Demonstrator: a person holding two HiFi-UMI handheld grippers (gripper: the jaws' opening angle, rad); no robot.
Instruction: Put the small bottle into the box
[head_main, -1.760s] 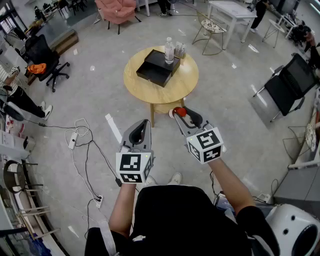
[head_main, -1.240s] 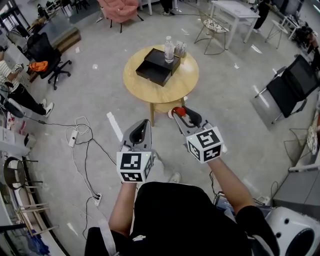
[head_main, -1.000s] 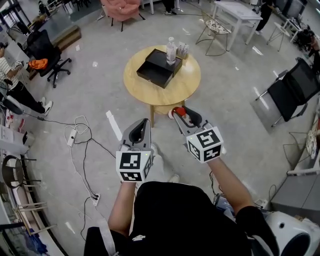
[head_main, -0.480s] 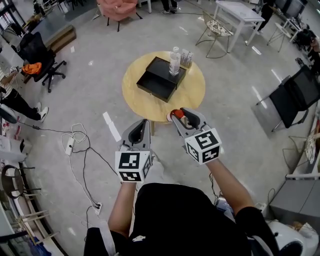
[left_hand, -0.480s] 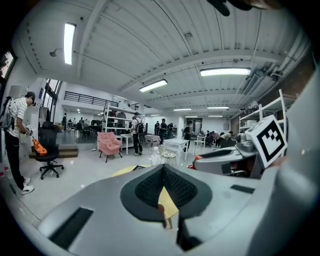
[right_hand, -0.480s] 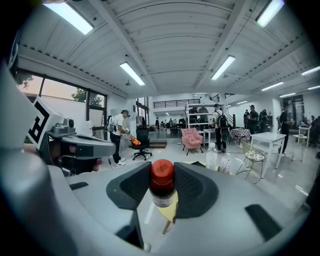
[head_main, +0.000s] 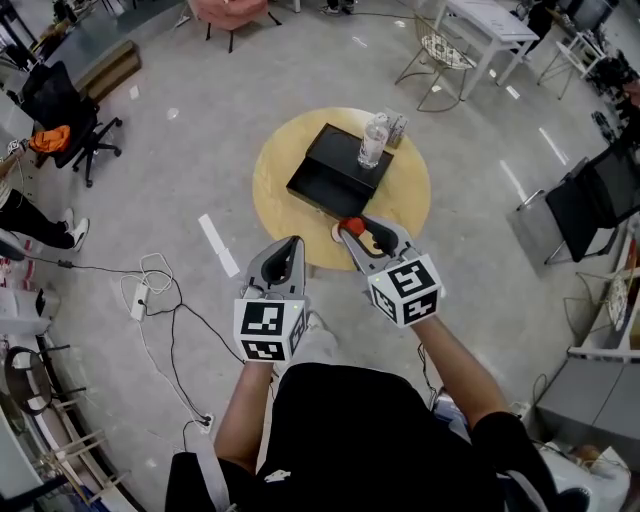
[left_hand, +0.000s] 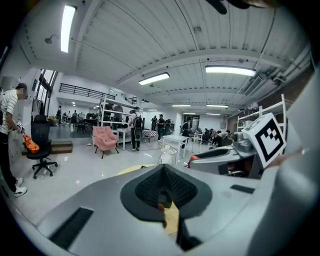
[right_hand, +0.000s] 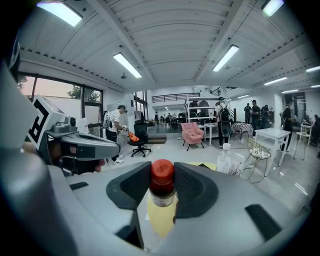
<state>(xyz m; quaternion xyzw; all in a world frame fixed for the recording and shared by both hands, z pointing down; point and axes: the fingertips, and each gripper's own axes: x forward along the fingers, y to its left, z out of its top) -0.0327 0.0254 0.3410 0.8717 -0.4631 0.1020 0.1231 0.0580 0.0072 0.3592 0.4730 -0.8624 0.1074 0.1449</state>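
Observation:
My right gripper (head_main: 360, 228) is shut on the small bottle (head_main: 352, 226), a clear bottle with a red cap (right_hand: 162, 176) that stands up between the dark pads (right_hand: 195, 189). It hovers at the near edge of the round wooden table (head_main: 275, 165). The open black box (head_main: 335, 172) lies at the table's middle, beyond the bottle. My left gripper (head_main: 291, 243) is level with the right one, to its left and short of the table, its jaws together with nothing in them (left_hand: 162, 192).
A tall water bottle (head_main: 374, 140) and a small carton (head_main: 395, 127) stand behind the box. Cables and a power strip (head_main: 140, 300) lie on the floor at left. A black office chair (head_main: 60, 110), a wire chair (head_main: 440, 55) and a black chair (head_main: 590, 195) surround the table.
The table and box have come closer and shifted slightly right in the head view as the person walks up. Both grippers keep the same pose, the bottle still held.

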